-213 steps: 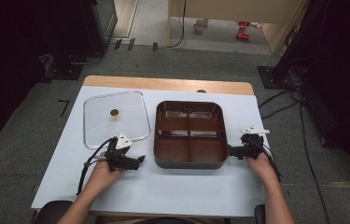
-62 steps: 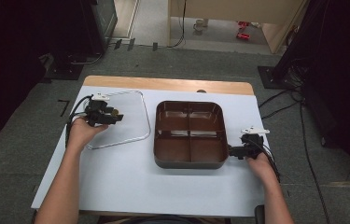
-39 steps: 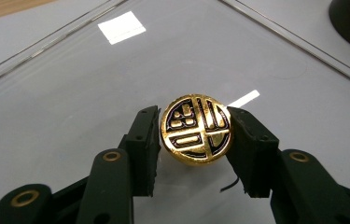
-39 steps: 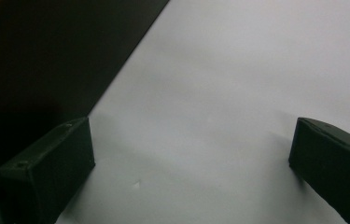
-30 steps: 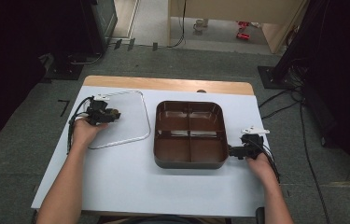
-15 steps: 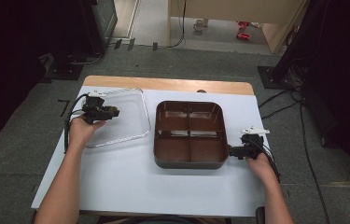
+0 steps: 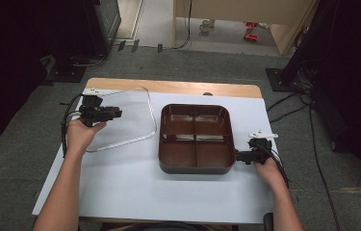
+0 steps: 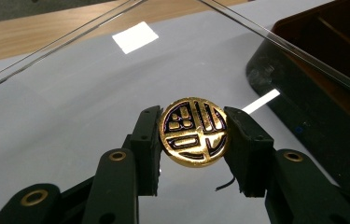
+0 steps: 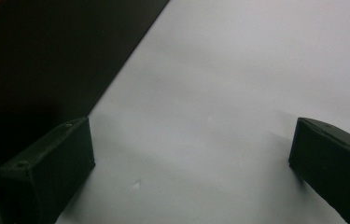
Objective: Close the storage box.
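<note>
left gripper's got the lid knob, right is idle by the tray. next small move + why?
Probably carry the clear lid rightward over the brown tray. The left gripper is shut on the gold knob, and the lid looks tilted off the table, beside the uncovered four-compartment tray. The right gripper sits open at the tray's right edge, seemingly placed to steady it.

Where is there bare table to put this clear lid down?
Widest bare patch: the white table nearer the person than the brown tray, between both forearms. Far left corner is taken by the lid held in the left gripper.
</note>
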`<state>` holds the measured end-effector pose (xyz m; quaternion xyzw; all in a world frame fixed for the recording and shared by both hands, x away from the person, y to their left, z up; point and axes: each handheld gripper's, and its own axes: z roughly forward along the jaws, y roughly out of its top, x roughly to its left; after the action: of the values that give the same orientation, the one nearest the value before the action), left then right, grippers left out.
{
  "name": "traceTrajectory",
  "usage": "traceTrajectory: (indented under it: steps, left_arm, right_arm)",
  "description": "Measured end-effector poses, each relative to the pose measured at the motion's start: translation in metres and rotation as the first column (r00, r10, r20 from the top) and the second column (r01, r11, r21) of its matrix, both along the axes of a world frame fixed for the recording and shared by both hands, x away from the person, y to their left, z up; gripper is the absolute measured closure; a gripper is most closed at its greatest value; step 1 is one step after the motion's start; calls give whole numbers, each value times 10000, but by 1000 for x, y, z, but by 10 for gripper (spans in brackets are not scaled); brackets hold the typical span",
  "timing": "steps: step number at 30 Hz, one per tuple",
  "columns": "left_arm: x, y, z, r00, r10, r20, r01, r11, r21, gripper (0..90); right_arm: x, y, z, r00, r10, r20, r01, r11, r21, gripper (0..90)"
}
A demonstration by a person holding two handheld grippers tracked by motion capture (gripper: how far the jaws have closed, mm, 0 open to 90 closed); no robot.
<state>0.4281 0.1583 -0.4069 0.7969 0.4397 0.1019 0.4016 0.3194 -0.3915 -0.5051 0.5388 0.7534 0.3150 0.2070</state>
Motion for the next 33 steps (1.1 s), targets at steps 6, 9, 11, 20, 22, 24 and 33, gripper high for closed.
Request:
traceTrajectory:
  steps: [6, 9, 11, 20, 22, 24, 33]
  left_arm:
    - [-8, -17, 15, 9990, -387, 232, 386, 9992, 63, 596]
    - [-10, -23, 19, 9982, -562, 207, 562, 9984, -10, 596]
    - [-12, -30, 22, 9977, -630, 235, 631, 9980, -60, 596]
    - [-23, -69, 25, 9915, -1192, 530, 1178, 9926, 303, 595]
    - [-25, -77, 25, 9889, -1396, 518, 1383, 9900, 275, 595]
    - [-27, -84, 25, 9858, -1590, 538, 1570, 9868, 401, 595]
    - [-33, -114, 21, 9769, -2059, 574, 2038, 9782, 405, 596]
  right_arm:
    - [0, 0, 0, 10000, 0, -2, 0, 10000, 0, 0]
    - [0, 0, 0, 10000, 0, -1, 0, 10000, -1, 0]
    - [0, 0, 0, 10000, 0, -2, 0, 10000, -1, 0]
    - [0, 0, 0, 10000, 8, -4, -8, 10000, -3, 0]
    - [0, 0, 0, 10000, 17, 4, -17, 10000, -10, 0]
    - [0, 0, 0, 10000, 17, 5, -17, 10000, -11, 0]
    - [0, 0, 0, 10000, 17, 0, -17, 10000, -18, 0]
